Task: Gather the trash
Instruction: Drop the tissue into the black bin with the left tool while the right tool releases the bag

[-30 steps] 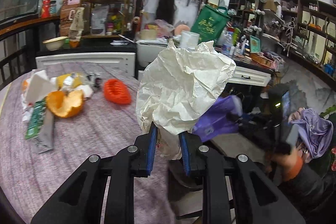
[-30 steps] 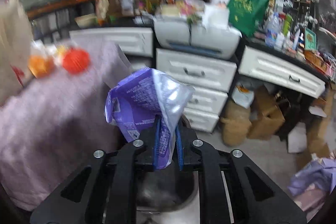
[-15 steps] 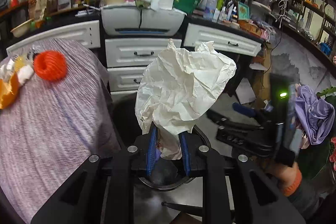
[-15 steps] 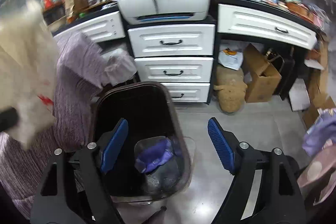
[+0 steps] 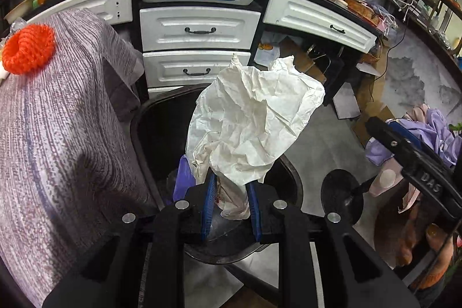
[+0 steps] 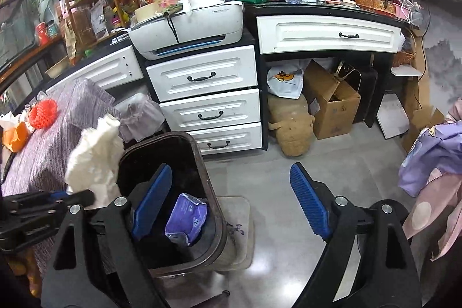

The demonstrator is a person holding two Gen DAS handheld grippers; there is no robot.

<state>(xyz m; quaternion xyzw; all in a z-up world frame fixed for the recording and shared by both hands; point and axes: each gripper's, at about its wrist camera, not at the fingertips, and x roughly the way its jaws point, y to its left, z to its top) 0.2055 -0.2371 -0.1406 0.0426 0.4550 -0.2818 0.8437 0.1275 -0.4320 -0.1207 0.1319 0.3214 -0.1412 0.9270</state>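
My left gripper [image 5: 231, 207] is shut on a crumpled cream paper bag [image 5: 254, 120] and holds it over the open black trash bin [image 5: 150, 117]. The bag [image 6: 95, 158] also shows at the bin's left rim in the right wrist view. My right gripper [image 6: 231, 201] is open and empty above the bin's right side [image 6: 213, 210]. A purple wrapper [image 6: 186, 218] lies inside the bin; it also shows in the left wrist view [image 5: 183, 178]. An orange net ball [image 5: 29, 48] and orange peel [image 6: 16, 136] lie on the purple-clothed table [image 5: 57, 149].
White drawers [image 6: 208, 103] with a printer [image 6: 187, 28] on top stand behind the bin. Cardboard boxes [image 6: 332, 103] and a plush toy [image 6: 291, 132] sit under the desk. A small mat [image 6: 239, 221] lies by the bin. Purple cloth [image 6: 433, 158] hangs at the right.
My left gripper has carried the paper bag from the table to over the bin. My right gripper opened and dropped the purple wrapper into the bin, then drew back to the right.
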